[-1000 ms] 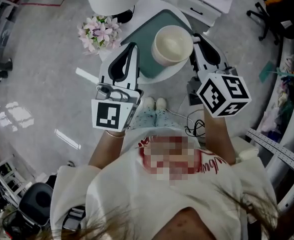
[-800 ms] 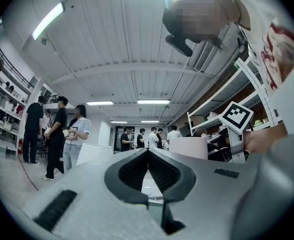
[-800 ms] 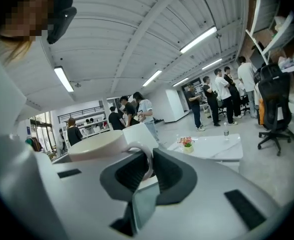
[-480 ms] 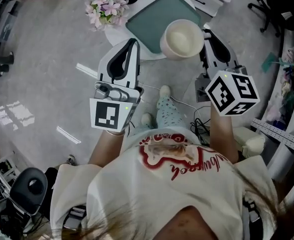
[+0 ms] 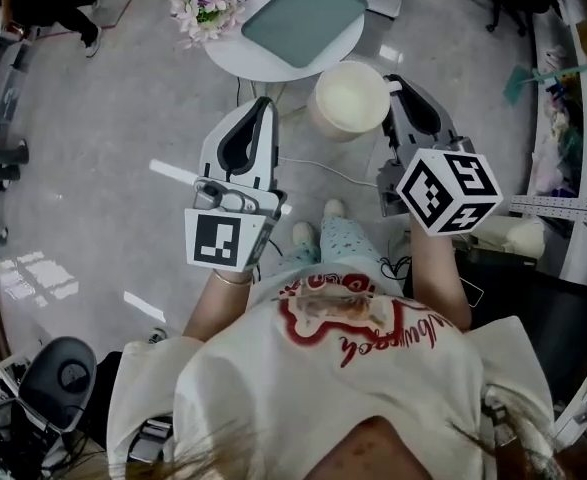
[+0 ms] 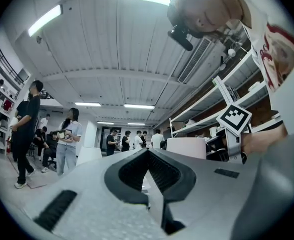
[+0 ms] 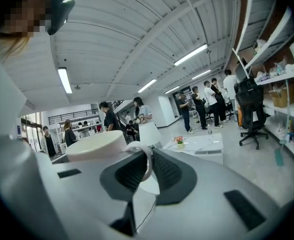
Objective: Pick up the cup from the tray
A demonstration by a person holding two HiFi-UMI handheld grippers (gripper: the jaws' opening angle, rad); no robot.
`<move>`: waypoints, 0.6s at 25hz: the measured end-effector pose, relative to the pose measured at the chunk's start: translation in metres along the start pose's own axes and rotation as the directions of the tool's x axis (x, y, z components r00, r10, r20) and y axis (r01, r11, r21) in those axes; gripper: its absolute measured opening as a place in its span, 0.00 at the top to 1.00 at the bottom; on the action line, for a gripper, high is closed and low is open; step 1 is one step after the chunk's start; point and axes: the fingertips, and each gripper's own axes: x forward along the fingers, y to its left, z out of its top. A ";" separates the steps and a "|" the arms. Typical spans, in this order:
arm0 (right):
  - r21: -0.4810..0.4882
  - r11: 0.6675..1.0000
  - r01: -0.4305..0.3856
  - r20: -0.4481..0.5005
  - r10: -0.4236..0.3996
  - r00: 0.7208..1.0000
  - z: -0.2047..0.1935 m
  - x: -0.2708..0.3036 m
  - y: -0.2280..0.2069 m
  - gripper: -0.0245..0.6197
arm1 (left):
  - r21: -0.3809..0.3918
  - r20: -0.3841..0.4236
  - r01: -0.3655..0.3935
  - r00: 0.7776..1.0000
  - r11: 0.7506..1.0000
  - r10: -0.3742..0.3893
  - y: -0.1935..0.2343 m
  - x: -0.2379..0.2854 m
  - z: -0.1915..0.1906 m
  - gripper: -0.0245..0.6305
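In the head view the cream cup (image 5: 351, 98) hangs in the air over the floor, clear of the round table. My right gripper (image 5: 397, 88) is shut on its handle. The right gripper view shows the handle loop (image 7: 145, 159) pinched between the jaws, with the cup body (image 7: 96, 145) to their left. The teal tray (image 5: 303, 18) lies bare on the white round table (image 5: 235, 60) further ahead. My left gripper (image 5: 259, 120) is held level to the left of the cup, jaws shut with nothing in them. From the left gripper view the cup (image 6: 186, 147) shows off to the right.
A pot of pink flowers (image 5: 205, 3) stands at the table's left edge. A cable (image 5: 323, 171) runs across the grey floor below the grippers. Shelving and a desk (image 5: 563, 208) line the right side. Several people (image 6: 66, 144) stand in the room beyond.
The cup has come back off the tray and away from the table with the right gripper. Both grippers and the person have drawn back, so the table now sits further ahead.
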 end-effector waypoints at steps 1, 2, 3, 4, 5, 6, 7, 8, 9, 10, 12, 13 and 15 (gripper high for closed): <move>-0.002 1.000 -0.010 0.002 0.010 1.000 0.000 -0.008 0.004 0.89 | 0.001 0.001 0.000 1.000 1.000 0.000 -0.006 -0.006 0.003 0.94; -0.006 1.000 -0.020 0.005 0.020 1.000 0.001 -0.014 0.008 0.89 | 0.004 0.004 0.001 1.000 1.000 -0.001 -0.011 -0.010 0.007 0.94; -0.011 1.000 -0.029 0.009 0.029 1.000 0.004 -0.017 0.010 0.89 | 0.006 0.010 0.002 1.000 1.000 -0.002 -0.015 -0.011 0.011 0.94; -0.015 0.999 -0.036 0.013 0.036 0.999 0.007 -0.020 0.012 0.89 | 0.007 0.016 0.003 1.000 1.000 -0.003 -0.020 -0.011 0.014 0.94; -0.019 0.999 -0.041 0.020 0.041 0.999 0.010 -0.022 0.013 0.89 | 0.008 0.023 0.006 1.000 1.000 -0.006 -0.023 -0.010 0.018 0.94; -0.022 0.999 -0.045 0.027 0.045 0.999 0.013 -0.023 0.014 0.89 | 0.012 0.027 0.010 1.000 1.000 -0.011 -0.027 -0.009 0.021 0.94; -0.026 0.999 -0.048 0.034 0.049 0.998 0.016 -0.024 0.014 0.89 | 0.021 0.029 0.014 0.999 1.000 -0.015 -0.030 -0.009 0.022 0.94; -0.029 0.998 -0.052 0.039 0.053 0.998 0.018 -0.025 0.014 0.89 | 0.030 0.028 0.015 0.999 0.999 -0.016 -0.032 -0.008 0.023 0.94; -0.032 0.998 -0.057 0.042 0.058 0.997 0.020 -0.026 0.014 0.89 | 0.032 0.030 0.010 0.999 0.999 -0.011 -0.034 -0.007 0.023 0.94; -0.036 0.997 -0.061 0.044 0.062 0.997 0.020 -0.027 0.014 0.89 | 0.027 0.034 0.004 0.999 1.000 -0.005 -0.035 -0.006 0.023 0.94; -0.048 0.997 -0.063 0.049 0.066 0.997 0.022 -0.030 0.013 0.89 | 0.021 0.040 -0.005 0.999 1.000 0.004 -0.038 -0.006 0.024 0.94; -0.051 0.997 -0.065 0.052 0.068 0.996 0.023 -0.030 0.012 0.89 | 0.023 0.042 -0.009 0.999 1.000 0.008 -0.039 -0.005 0.025 0.94; -0.048 0.996 -0.075 0.057 0.078 0.995 0.024 -0.029 0.012 0.89 | 0.030 0.048 -0.017 0.999 0.999 0.015 -0.038 -0.004 0.027 0.94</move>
